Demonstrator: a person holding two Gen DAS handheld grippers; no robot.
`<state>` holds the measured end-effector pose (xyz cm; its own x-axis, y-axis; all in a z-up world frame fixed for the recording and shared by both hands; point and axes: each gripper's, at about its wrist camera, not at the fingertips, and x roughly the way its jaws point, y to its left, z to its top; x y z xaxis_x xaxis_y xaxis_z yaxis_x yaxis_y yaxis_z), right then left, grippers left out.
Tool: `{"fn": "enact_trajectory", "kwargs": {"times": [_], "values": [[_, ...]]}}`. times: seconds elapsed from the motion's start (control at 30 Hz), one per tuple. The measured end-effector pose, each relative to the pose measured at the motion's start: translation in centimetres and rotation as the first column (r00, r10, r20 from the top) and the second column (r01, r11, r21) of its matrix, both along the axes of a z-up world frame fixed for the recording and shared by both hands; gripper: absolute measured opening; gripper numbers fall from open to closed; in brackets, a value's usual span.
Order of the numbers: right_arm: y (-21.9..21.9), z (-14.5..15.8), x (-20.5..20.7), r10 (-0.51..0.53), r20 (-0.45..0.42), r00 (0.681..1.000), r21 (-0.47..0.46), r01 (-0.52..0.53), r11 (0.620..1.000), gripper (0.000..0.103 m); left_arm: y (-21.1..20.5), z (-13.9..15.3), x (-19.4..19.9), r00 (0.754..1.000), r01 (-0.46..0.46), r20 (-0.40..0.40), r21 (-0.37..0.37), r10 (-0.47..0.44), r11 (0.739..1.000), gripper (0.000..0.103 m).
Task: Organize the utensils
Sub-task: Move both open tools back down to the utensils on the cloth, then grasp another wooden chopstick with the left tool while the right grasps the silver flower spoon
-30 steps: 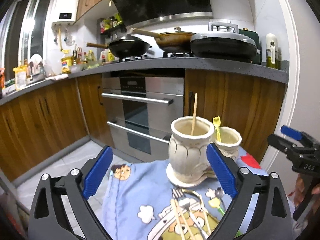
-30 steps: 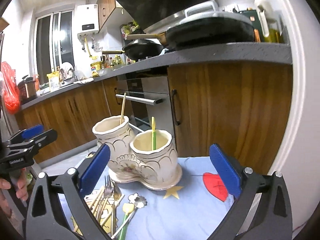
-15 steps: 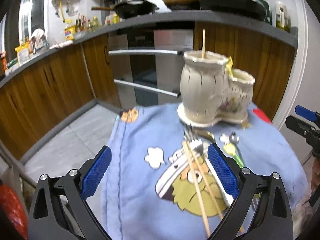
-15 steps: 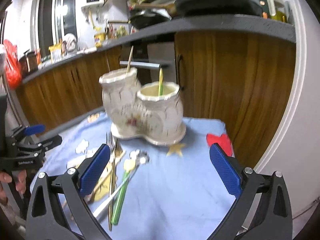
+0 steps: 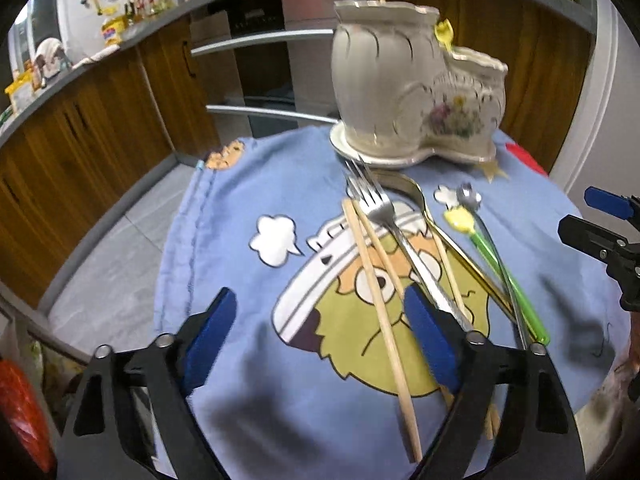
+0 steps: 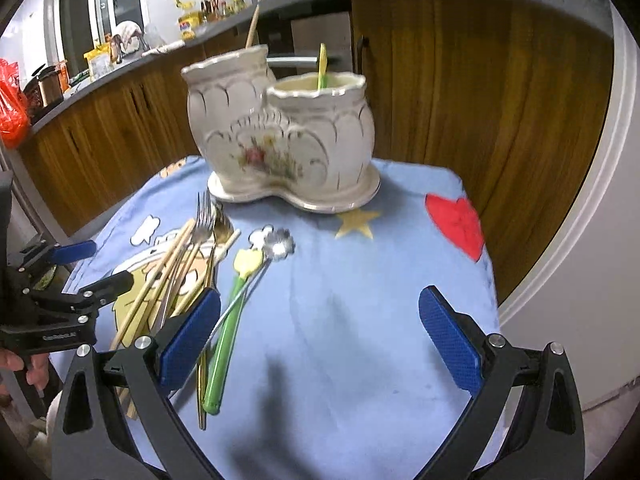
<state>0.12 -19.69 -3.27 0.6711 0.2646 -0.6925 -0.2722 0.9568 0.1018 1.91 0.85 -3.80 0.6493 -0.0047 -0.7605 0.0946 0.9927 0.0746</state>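
Note:
A white ceramic double-pot holder (image 5: 416,92) (image 6: 280,136) stands at the far side of a blue cartoon cloth (image 5: 248,280) (image 6: 340,312). One chopstick stands in its taller pot and a yellow-green spoon (image 6: 322,66) in the lower one. Loose on the cloth lie wooden chopsticks (image 5: 380,304) (image 6: 160,280), a silver fork (image 5: 376,208) (image 6: 202,220), a gold spoon (image 5: 404,188), a yellow-headed green-handled spoon (image 5: 460,218) (image 6: 224,332) and a flower-headed silver spoon (image 5: 469,198) (image 6: 280,242). My left gripper (image 5: 320,340) (image 6: 90,266) is open above the chopsticks. My right gripper (image 6: 320,332) (image 5: 588,214) is open and empty over the cloth.
Wooden kitchen cabinets (image 6: 480,92) and an oven with steel handles (image 5: 260,40) stand behind the table. A grey counter (image 5: 100,56) carries bottles and pans. A white door frame (image 6: 592,208) rises at the right. A red bag (image 6: 12,112) hangs at far left.
Both grippers have tilted down and drawn closer to the cloth. The loose utensils now fill the lower views, and the left gripper sits over the chopsticks. Nothing has been picked up.

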Motion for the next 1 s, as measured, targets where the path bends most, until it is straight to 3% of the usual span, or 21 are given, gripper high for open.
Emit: {"fn": "enact_trajectory", "kwargs": {"times": [0.13, 0.37, 0.53, 0.8, 0.87, 0.9, 0.93, 1.0], "values": [[0.7, -0.3, 0.4, 0.0, -0.028, 1.0, -0.007, 0.0, 1.0, 0.096, -0.3, -0.6, 0.1, 1.0, 0.013, -0.026, -0.003, -0.013, 1.0, 0.07], [2.6, -1.2, 1.8, 0.056, -0.123, 0.991, 0.064, -0.048, 0.997, 0.047, -0.8, -1.1, 0.1, 0.998, 0.044, -0.052, -0.03, -0.045, 0.999, 0.045], [3.7, -1.9, 3.0, 0.069, -0.17, 0.983, 0.081, -0.056, 0.995, 0.028, -1.2, -1.3, 0.3, 0.995, 0.071, -0.061, -0.044, -0.074, 0.997, 0.033], [4.2, -2.6, 4.7, 0.038, -0.213, 0.976, 0.091, -0.019, 0.996, 0.024, -1.5, -1.5, 0.9, 0.995, 0.079, -0.052, -0.032, -0.081, 0.996, 0.032], [4.6, -2.6, 4.8, 0.039, -0.206, 0.978, 0.052, -0.028, 0.998, 0.017, -1.5, -1.5, 1.1, 0.995, 0.083, -0.05, -0.03, -0.084, 0.996, 0.032], [4.5, -2.6, 4.8, 0.041, -0.206, 0.978, 0.044, -0.033, 0.999, 0.016, -1.5, -1.4, 1.2, 0.995, 0.083, -0.049, -0.03, -0.085, 0.996, 0.029], [4.7, -2.6, 4.8, 0.049, -0.212, 0.976, 0.036, -0.042, 0.998, 0.007, -1.4, -1.4, 1.3, 0.995, 0.082, -0.049, -0.027, -0.083, 0.996, 0.026], [4.6, -2.6, 4.9, 0.071, -0.224, 0.972, 0.028, -0.066, 0.997, 0.004, -1.0, -1.4, 1.5, 0.995, 0.079, -0.051, -0.029, -0.081, 0.996, 0.012]]}}
